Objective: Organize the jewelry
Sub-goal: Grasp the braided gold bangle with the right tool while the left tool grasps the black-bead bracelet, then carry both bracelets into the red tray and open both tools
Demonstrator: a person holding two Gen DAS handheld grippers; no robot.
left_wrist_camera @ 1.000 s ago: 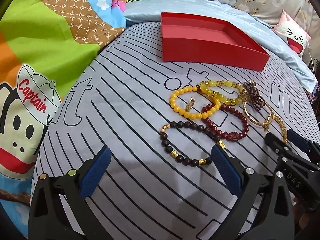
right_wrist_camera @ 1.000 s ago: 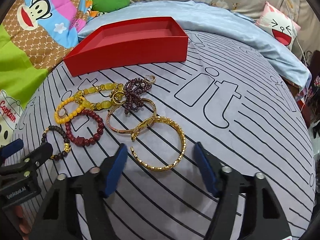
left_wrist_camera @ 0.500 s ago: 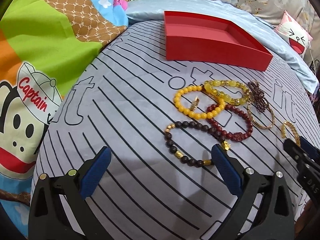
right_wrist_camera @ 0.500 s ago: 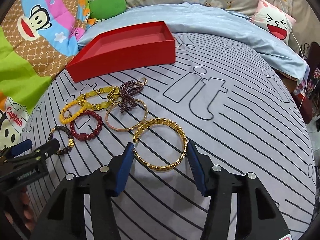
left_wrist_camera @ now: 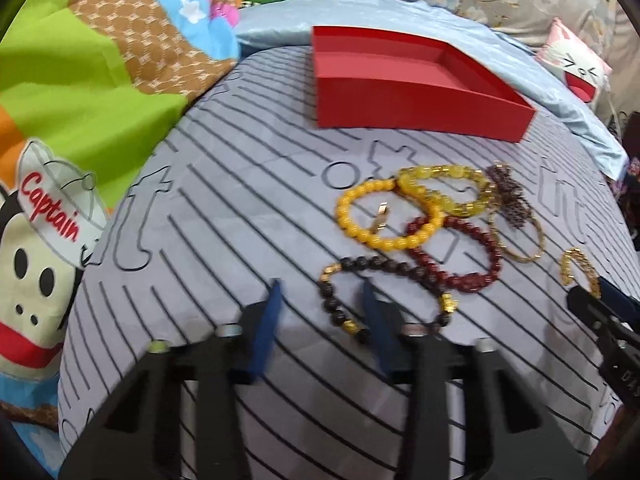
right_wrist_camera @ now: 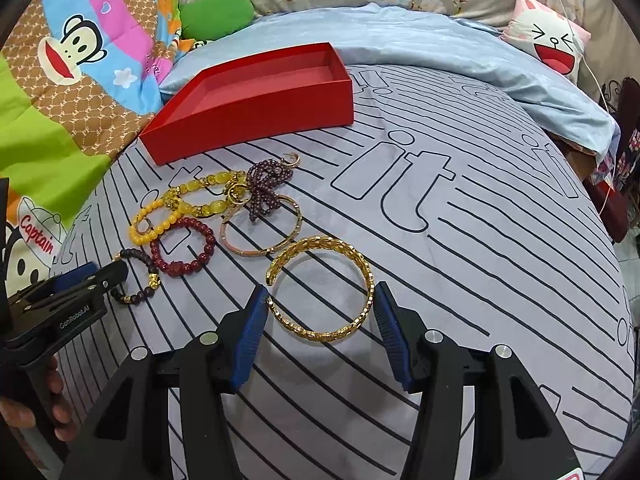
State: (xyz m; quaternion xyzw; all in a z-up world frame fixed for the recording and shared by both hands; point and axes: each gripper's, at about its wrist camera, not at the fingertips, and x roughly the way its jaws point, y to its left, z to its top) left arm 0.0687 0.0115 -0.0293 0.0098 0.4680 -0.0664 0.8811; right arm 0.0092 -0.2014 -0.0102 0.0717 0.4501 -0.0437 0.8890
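Note:
A pile of bracelets lies on the striped grey bedsheet in front of an empty red box (right_wrist_camera: 256,100), which also shows in the left wrist view (left_wrist_camera: 408,84). My right gripper (right_wrist_camera: 318,312) is open, its pads on either side of a gold bangle (right_wrist_camera: 320,292), touching or nearly touching it. My left gripper (left_wrist_camera: 320,320) is partly closed with nothing between its pads; its right pad lies over the dark bead bracelet (left_wrist_camera: 380,292), which also shows in the right wrist view (right_wrist_camera: 140,276). Yellow (left_wrist_camera: 384,216), red (left_wrist_camera: 468,252) and purple (right_wrist_camera: 264,188) bead bracelets and a thin bangle (right_wrist_camera: 260,232) lie beyond.
A cartoon-monkey quilt (left_wrist_camera: 80,100) lies to the left, a light blue pillow (right_wrist_camera: 440,52) behind the box, and a small white face cushion (right_wrist_camera: 548,44) at the far right. The bed edge drops off at the right.
My left gripper's jaws have narrowed a lot and moved over the dark bead bracelet. My right gripper's jaws have narrowed around the gold bangle.

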